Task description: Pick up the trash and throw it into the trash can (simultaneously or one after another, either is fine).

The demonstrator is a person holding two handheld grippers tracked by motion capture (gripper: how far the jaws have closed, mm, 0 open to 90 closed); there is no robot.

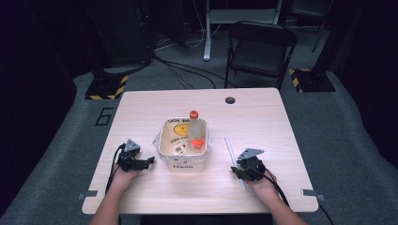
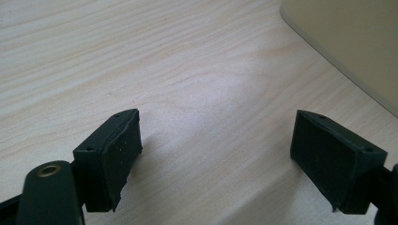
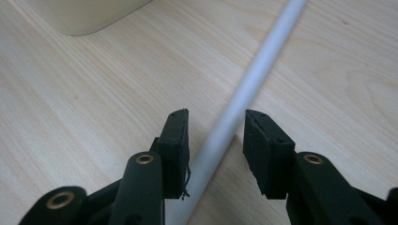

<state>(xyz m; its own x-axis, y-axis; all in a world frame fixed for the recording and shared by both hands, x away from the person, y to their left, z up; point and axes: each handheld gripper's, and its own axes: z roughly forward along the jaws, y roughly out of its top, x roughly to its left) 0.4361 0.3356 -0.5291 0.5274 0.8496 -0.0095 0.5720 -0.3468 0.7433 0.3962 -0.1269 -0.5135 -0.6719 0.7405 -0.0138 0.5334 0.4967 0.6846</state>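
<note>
1. Right gripper [image 1: 240, 172], near edge of the table [image 1: 141, 108], right of centre, held in the person's right hand [image 1: 263, 183]. In the right gripper view its point sits at [image 3: 215, 147]. Jaws narrowly apart, one on each side of a white rod [image 3: 244, 93]; left pad is at or very near the rod, right pad shows a small gap. Not clamped.
2. White rod lies flat on the wood. High view: it runs from beside the bin's right side [image 1: 230, 150] down towards the person, passing under the right gripper. Thin, straight, pale.
3. Left gripper [image 1: 149, 161], near edge, left of centre, held in the left hand [image 1: 123, 177]. Left gripper view: point at [image 2: 216, 154]. Jaws wide apart, bare tabletop between them, low over the wood, holding nothing. Whether the pads touch the table I cannot tell.
4. White bin [image 1: 183, 164], mid-table, between the two grippers and slightly farther out. Left gripper tips sit just beside its left wall; a corner of that wall shows at upper right of the left gripper view [image 2: 347, 42]. Print on the front, too small to read surely.
5. Inside the bin: a clear bottle [image 1: 196, 129] with an orange cap, upright against the right wall, an orange band low on it. Yellow printed patch at the bin's back left.
6. Farther: round cable hole [image 1: 230, 100] near the far edge of the table.
7. Beyond the table: a black folding chair [image 1: 260, 47] on grey carpet.
</note>
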